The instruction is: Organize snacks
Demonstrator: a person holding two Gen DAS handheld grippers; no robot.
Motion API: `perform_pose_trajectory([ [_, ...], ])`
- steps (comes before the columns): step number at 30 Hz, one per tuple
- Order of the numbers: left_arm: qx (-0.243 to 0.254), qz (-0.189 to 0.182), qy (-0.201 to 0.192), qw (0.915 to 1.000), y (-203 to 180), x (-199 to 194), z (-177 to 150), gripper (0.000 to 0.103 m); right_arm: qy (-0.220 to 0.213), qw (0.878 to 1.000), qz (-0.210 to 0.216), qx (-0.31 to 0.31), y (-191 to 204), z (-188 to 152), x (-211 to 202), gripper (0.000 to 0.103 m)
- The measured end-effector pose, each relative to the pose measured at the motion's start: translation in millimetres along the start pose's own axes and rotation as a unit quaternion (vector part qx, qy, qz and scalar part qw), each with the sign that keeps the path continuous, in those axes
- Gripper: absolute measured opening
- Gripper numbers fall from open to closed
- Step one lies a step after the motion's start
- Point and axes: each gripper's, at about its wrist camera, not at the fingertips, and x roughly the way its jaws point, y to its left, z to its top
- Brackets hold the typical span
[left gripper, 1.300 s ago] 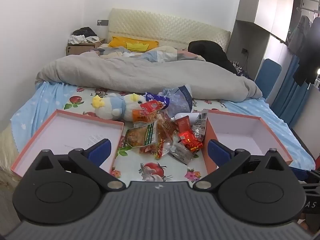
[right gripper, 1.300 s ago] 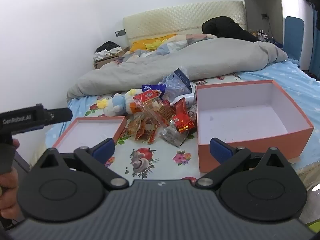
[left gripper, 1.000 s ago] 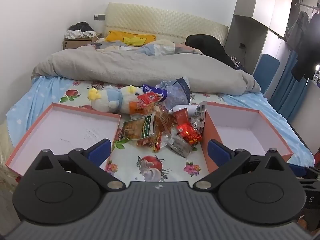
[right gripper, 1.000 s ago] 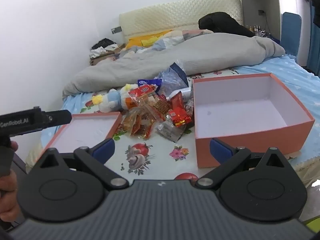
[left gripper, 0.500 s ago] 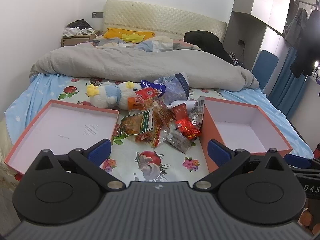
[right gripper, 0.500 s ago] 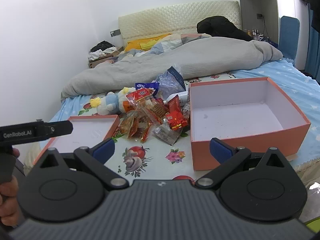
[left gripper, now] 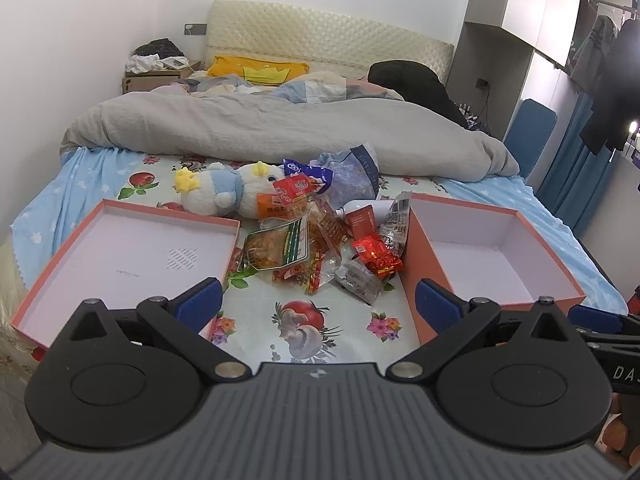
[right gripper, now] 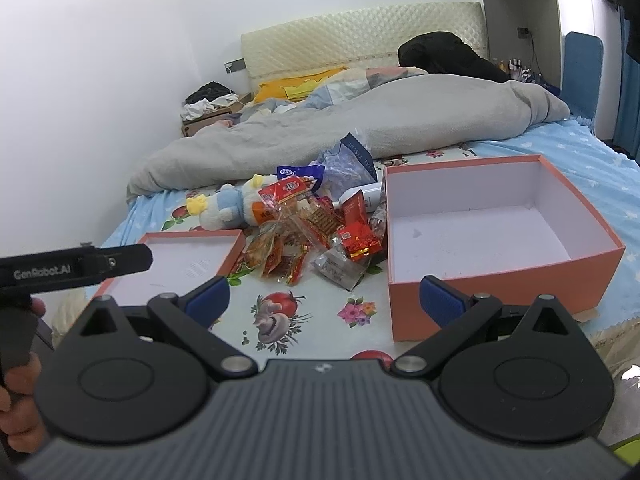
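Snacks (left gripper: 320, 240) lie heaped on the fruit-print sheet (left gripper: 320, 320), filling the gap between the shallow lid (left gripper: 132, 256) on the left and the deeper orange box (right gripper: 500, 232) on the right; the pile touches both rims and runs lengthwise toward the plush duck (left gripper: 220, 196) at its far end. Bare sheet lies open nearer the cameras. The left gripper (left gripper: 318, 300) and right gripper (right gripper: 324, 296) hang above it, jaws spread wide, empty.

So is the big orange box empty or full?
Empty. The deep orange box shows only its bare white floor; the snacks lie piled on the bed beside it.
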Motion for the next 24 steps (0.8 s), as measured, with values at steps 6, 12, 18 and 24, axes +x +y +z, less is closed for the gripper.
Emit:
perform_pose_trajectory([
  [6,-0.001,-0.002,0.0,1.0,1.0,0.3,-0.6,0.103,0.0,1.0,-0.001,-0.001,-0.3,-0.3,0.4,0.103],
  [12,0.001,-0.002,0.0,1.0,0.6,-0.3,-1.5,0.103,-0.002,1.0,-0.001,-0.003,-0.7,-1.5,0.3,0.103],
  [18,0.001,-0.001,0.0,1.0,1.3,-0.1,-1.0,0.103,-0.002,1.0,-0.001,-0.001,-0.8,-2.7,-0.2,0.103],
  [24,-0.001,0.0,0.002,1.0,0.7,0.3,-1.2,0.103,0.0,1.0,-0.001,-0.003,0.0,-3.5,-0.1,0.103],
])
